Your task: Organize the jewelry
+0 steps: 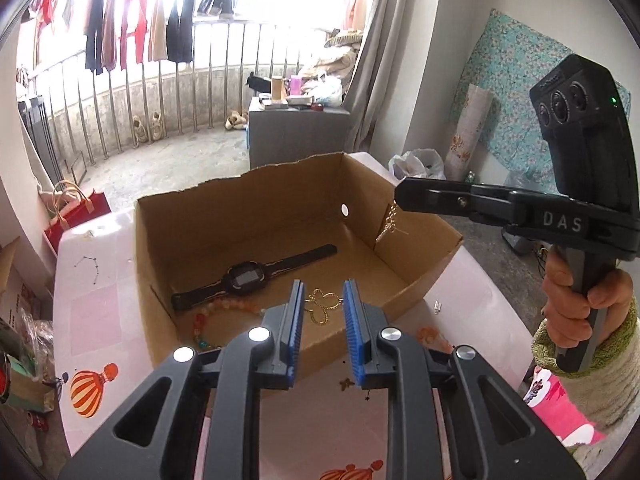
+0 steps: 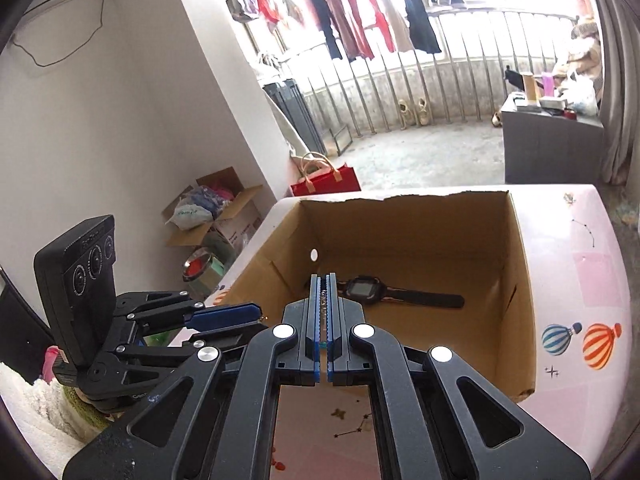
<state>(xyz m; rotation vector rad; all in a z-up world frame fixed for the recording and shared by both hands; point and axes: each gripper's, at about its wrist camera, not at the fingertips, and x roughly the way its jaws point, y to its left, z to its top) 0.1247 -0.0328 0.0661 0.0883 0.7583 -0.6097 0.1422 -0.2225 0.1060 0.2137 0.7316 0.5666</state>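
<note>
Carrying a gold chain point(image 1: 389, 222) over the cardboard box point(image 1: 256, 208) is the step in hand: the right gripper point(image 2: 324, 300) is clenched on it, a short run of links showing between its blue pads in its own view, and the rest dangles from its tip above the box's right wall in the left view. The left gripper point(image 1: 322, 312) is released, its jaws standing apart with nothing between them, hovering at the near wall of the box. Already lying on the box floor are a black watch point(image 1: 248, 276), a gold butterfly pendant point(image 1: 322, 306) and an orange bead bracelet point(image 1: 216, 316). On the pink table point(image 1: 96, 312), outside the box, a small silver piece point(image 1: 438, 306) sits just beside the right corner, and some orange beads point(image 1: 430, 336) lie near the left gripper's right finger. The next move, I judge, calls for bringing the chain inward past the wall, lowering it clear of the watch, then letting the pads part so it drops inside; the loose items on the table look left to gather
</note>
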